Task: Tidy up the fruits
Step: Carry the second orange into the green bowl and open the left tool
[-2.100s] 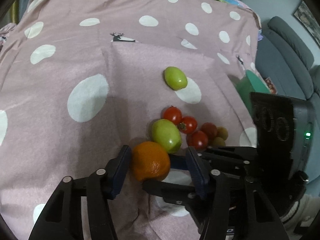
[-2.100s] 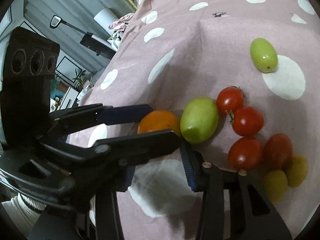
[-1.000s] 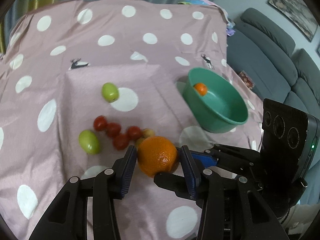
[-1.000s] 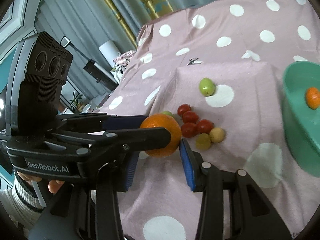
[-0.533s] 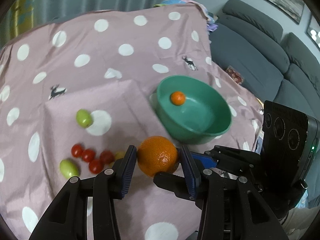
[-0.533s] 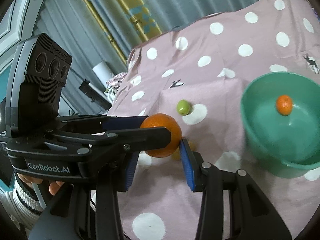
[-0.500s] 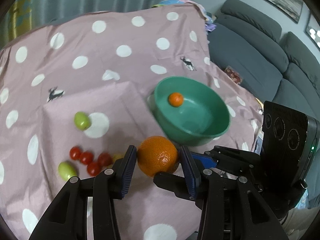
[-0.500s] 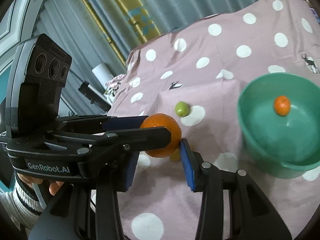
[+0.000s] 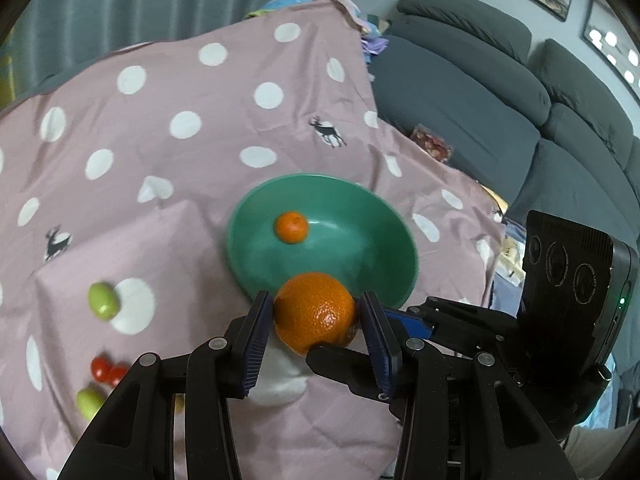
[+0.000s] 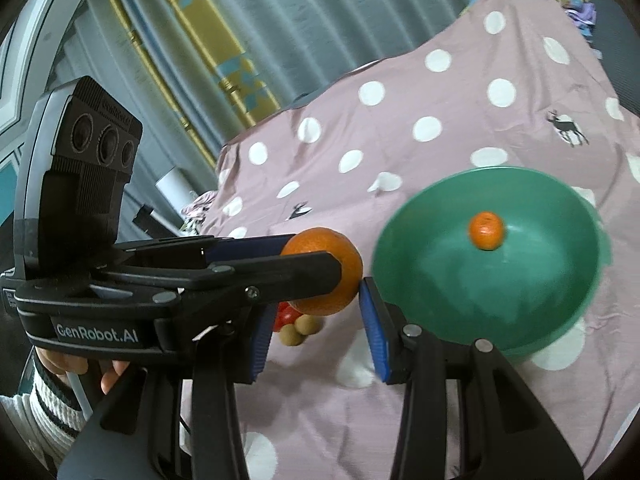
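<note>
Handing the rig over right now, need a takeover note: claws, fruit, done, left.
Left claw: shut on the large orange, by the near rim of the green bowl.
Right claw: tips at the same orange, grip unclear.
Done: small mandarin in the bowl.
Left: drop the orange in; green fruits, cherry tomatoes and small yellowish fruits lie on the dotted cloth.

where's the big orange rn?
Left wrist view: big orange is gripped in the left tool, held at the near rim of the green bowl.

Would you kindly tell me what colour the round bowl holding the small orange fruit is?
The round bowl is plain green, seen best in the right wrist view.
</note>
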Available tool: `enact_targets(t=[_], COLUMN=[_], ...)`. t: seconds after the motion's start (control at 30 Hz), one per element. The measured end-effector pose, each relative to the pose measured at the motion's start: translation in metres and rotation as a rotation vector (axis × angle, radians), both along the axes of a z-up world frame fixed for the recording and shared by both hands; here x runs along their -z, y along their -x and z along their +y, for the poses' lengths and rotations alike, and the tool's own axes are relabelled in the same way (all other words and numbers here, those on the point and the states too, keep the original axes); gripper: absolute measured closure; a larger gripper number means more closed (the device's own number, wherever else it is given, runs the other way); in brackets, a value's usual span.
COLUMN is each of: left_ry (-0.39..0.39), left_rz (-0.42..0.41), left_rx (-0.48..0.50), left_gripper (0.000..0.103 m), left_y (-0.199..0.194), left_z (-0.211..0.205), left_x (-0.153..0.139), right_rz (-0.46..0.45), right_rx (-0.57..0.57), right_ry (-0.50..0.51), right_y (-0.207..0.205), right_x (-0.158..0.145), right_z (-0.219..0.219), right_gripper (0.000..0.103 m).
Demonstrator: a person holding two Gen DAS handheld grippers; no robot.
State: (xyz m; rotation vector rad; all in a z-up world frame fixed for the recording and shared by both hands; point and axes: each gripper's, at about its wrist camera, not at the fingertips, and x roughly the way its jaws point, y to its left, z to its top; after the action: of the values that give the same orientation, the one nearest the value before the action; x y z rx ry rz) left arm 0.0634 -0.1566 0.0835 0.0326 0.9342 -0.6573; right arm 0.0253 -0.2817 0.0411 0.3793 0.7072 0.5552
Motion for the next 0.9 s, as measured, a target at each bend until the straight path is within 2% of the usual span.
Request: enact_targets(t=[0.4, 0.7, 0.9], left_ry=[0.055, 0.12, 0.14], left_rz=[0.092, 0.197, 0.23], left_rx=[0.042, 0.017, -0.008], left_gripper=[0.058, 0.058, 0.058], left_y=[-0.028, -0.039, -0.042], left_z=[-0.029, -0.022, -0.018], left_x=[0.027, 0.05, 0.055], right_rz=[0.074, 0.141, 0.161], right_rx=[0.066, 0.062, 0.07], right_ry=[0.022, 0.064, 0.085], right_y=[-0.015, -0.022, -0.023], right_x=[0.018, 0.03, 0.032], right_z=[-0.029, -0.026, -0.025], right_gripper=[0.061, 0.059, 0.058])
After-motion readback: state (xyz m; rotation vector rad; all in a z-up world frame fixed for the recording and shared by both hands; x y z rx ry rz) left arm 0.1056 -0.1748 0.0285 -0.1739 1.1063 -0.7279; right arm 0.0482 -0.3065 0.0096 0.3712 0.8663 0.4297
